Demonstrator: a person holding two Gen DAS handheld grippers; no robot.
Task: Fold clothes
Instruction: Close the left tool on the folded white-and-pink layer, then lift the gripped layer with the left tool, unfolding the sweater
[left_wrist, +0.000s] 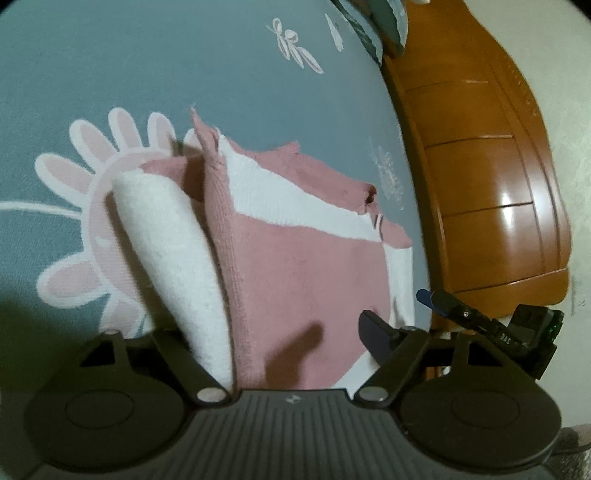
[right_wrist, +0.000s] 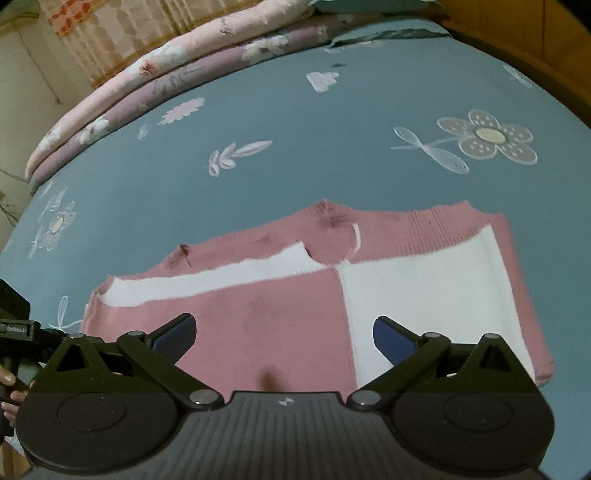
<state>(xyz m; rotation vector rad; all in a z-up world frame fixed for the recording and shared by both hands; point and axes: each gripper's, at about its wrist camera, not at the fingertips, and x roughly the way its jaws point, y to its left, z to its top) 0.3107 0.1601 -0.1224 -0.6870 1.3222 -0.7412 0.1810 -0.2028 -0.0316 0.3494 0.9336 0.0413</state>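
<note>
A pink-and-white knitted sweater (right_wrist: 295, 295) is spread flat on blue fabric, one white-edged part (left_wrist: 173, 251) raised upright.

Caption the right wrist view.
Open right gripper above a pink-and-white sweater on a blue floral bedsheet.

Home bedroom, floral bedsheet (right_wrist: 295, 122), stacked quilts (right_wrist: 155, 81), wooden headboard (left_wrist: 480, 184)
</note>
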